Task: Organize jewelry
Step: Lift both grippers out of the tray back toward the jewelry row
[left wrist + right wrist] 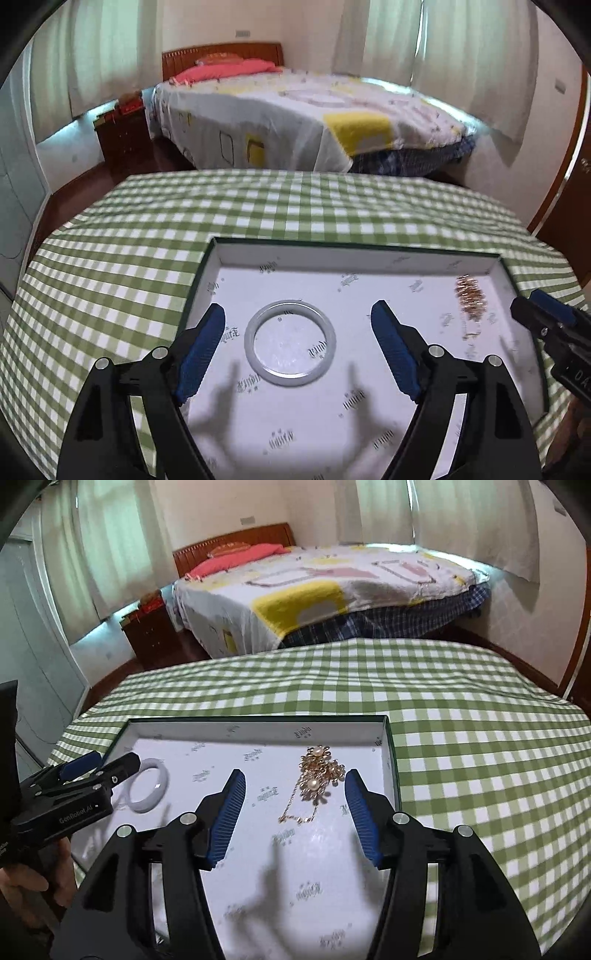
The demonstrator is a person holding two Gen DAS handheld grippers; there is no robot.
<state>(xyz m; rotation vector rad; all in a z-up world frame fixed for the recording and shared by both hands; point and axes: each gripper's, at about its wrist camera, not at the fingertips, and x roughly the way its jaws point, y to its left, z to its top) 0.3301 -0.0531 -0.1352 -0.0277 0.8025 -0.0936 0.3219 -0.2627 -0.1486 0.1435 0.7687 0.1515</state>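
Bench (147, 229) ahead of me, green-white check cloth on top. Big bed (295, 122) behind it, pink pillow (225, 70), brown headboard (221, 51). White curtains (92, 55) on windows.

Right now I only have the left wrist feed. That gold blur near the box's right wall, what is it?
Observer: A gold necklace with flower links and two pearls, chain trailing toward the camera, lying loose on the box floor.
Operator: Right gripper holding it?
Observer: No. The right gripper is open, its fingers either side of the necklace, pads clear.
Operator: Anything outside the box on the right?
Observer: Only bare checked tablecloth in the right wrist view.
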